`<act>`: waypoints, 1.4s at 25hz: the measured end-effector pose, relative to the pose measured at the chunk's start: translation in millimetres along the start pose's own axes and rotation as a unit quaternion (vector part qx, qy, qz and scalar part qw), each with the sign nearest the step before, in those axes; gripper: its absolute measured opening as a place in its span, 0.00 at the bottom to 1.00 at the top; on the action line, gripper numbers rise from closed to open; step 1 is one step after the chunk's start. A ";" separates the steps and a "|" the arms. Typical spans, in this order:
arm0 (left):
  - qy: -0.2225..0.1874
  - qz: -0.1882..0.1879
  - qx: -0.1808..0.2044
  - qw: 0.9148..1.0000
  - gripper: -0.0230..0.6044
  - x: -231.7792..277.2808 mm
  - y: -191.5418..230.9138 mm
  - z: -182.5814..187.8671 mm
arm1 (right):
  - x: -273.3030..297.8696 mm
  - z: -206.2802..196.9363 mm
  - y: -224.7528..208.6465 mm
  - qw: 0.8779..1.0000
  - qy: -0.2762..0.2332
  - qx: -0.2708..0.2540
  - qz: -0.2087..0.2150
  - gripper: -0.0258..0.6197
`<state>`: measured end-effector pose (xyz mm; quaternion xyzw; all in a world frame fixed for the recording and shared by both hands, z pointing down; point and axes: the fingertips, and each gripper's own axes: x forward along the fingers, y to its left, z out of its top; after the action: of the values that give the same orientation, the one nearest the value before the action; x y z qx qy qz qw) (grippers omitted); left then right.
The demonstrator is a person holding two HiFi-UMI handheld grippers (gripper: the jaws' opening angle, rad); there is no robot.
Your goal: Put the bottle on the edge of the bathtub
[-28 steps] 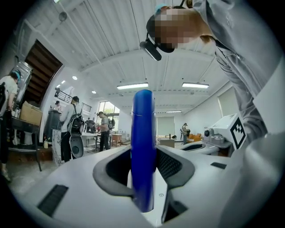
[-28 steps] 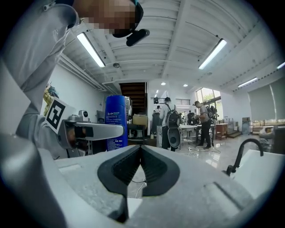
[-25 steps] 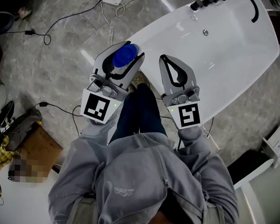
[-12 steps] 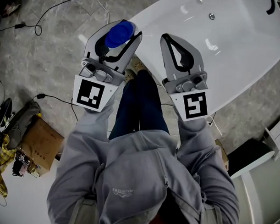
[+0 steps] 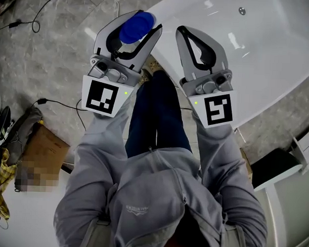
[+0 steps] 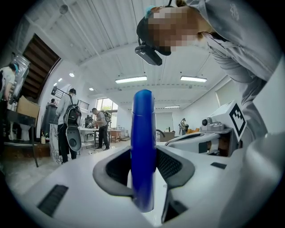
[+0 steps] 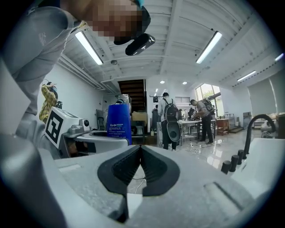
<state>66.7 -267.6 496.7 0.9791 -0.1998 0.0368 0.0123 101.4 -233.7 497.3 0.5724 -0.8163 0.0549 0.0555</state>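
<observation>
A blue bottle [image 5: 135, 27] stands upright between the jaws of my left gripper [image 5: 140, 22], which is shut on it. It hangs over the floor just beside the near end of the white bathtub [image 5: 263, 53]. In the left gripper view the bottle [image 6: 142, 142] fills the middle, with both dark pads of the left gripper [image 6: 143, 168] pressed on its sides. My right gripper [image 5: 184, 33] is shut and holds nothing; it hovers over the tub's near rim. In the right gripper view the right gripper [image 7: 140, 152] has its pads touching, and the bottle [image 7: 118, 123] shows at its left.
The person's dark-trousered legs [image 5: 156, 115] stand between the grippers. Cables [image 5: 54, 104] and a cardboard box [image 5: 42, 152] lie on the marble floor at left. A black tap [image 7: 256, 122] and knobs [image 7: 229, 164] sit on the tub's far rim. People [image 6: 67, 120] stand in the background.
Both grippers have sunk and come closer to the tub's near end. The bottle stays in the left jaws. The right jaws remain shut.
</observation>
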 end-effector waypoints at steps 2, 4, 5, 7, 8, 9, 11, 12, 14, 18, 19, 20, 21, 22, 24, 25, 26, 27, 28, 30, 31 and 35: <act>0.001 0.000 0.002 1.000 0.29 1.7 1.2 -8.9 | 3.3 -7.2 -1.4 1.000 0.001 -0.001 0.000 0.04; 0.003 -0.001 0.005 1.000 0.29 3.6 2.1 -17.7 | 6.7 -14.2 -3.5 1.000 0.001 -0.001 -0.001 0.04; 0.004 -0.001 0.006 1.000 0.29 4.5 2.7 -22.2 | 8.7 -17.8 -4.6 1.000 0.001 -0.001 -0.001 0.04; 0.005 -0.002 0.007 1.000 0.29 6.2 4.5 -31.3 | 13.3 -24.1 -5.7 1.000 0.002 0.000 -0.001 0.04; 0.006 -0.003 0.007 1.000 0.29 6.8 5.2 -35.6 | 15.6 -26.4 -5.5 1.000 0.001 0.000 0.000 0.04; 0.008 -0.005 0.008 1.000 0.29 7.3 5.7 -40.1 | 18.0 -28.4 -5.0 1.000 0.001 0.000 0.001 0.04; 0.012 -0.006 0.006 1.000 0.29 7.9 6.1 -48.8 | 21.4 -34.0 -3.9 1.000 0.001 0.002 0.002 0.04; 0.012 -0.006 0.005 1.000 0.29 8.1 5.9 -52.9 | 22.1 -37.7 -3.6 1.000 0.003 0.004 0.001 0.04; 0.012 -0.007 0.008 1.000 0.29 8.6 4.8 -61.6 | 22.3 -46.0 -3.1 1.000 0.007 0.007 0.001 0.04; 0.026 -0.007 0.014 1.000 0.29 10.0 3.7 -84.1 | 21.9 -63.7 -3.3 1.000 0.016 0.013 -0.004 0.04; 0.029 -0.007 0.014 0.999 0.29 10.3 3.3 -88.7 | 21.1 -68.1 -3.8 1.000 0.019 0.015 -0.005 0.04; 0.031 -0.007 0.014 0.999 0.29 11.0 3.1 -93.1 | 20.6 -72.8 -4.7 1.000 0.022 0.017 -0.007 0.04; 0.033 -0.007 0.014 0.999 0.29 12.1 3.2 -97.8 | 20.7 -77.6 -5.8 0.999 0.026 0.018 -0.008 0.04; 0.036 -0.007 0.014 0.999 0.29 13.3 3.5 -103.0 | 21.2 -82.7 -6.9 0.999 0.029 0.019 -0.008 0.04; 0.042 -0.007 0.013 0.999 0.29 14.8 4.0 -113.5 | 22.7 -92.3 -8.0 0.999 0.035 0.021 -0.008 0.04; 0.044 -0.008 0.014 0.999 0.29 14.8 4.0 -118.1 | 23.1 -96.2 -7.9 0.999 0.037 0.023 -0.008 0.04; 0.046 -0.009 0.016 0.999 0.29 14.6 3.6 -122.1 | 23.2 -99.3 -7.5 0.999 0.038 0.024 -0.009 0.04; 0.046 -0.009 0.017 0.999 0.29 14.5 3.3 -125.4 | 23.2 -101.8 -7.2 0.999 0.039 0.025 -0.009 0.04; 0.046 -0.009 0.017 0.999 0.29 15.0 3.2 -128.3 | 23.2 -104.0 -7.1 0.999 0.040 0.026 -0.009 0.04; 0.048 -0.003 0.013 0.999 0.29 17.0 3.8 -135.2 | 23.6 -108.7 -6.8 0.999 0.042 0.027 -0.007 0.04; 0.050 0.001 0.009 0.999 0.29 17.8 4.4 -139.2 | 23.9 -111.4 -6.2 0.999 0.043 0.028 -0.004 0.04; 0.046 0.009 -0.005 0.999 0.29 20.3 6.0 -145.5 | 24.1 -119.8 -5.2 0.998 0.053 0.034 -0.001 0.04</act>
<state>73.1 -275.3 643.5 0.9745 -0.2077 0.0812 0.0257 101.5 -239.5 619.5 0.5709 -0.8094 0.1126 0.0788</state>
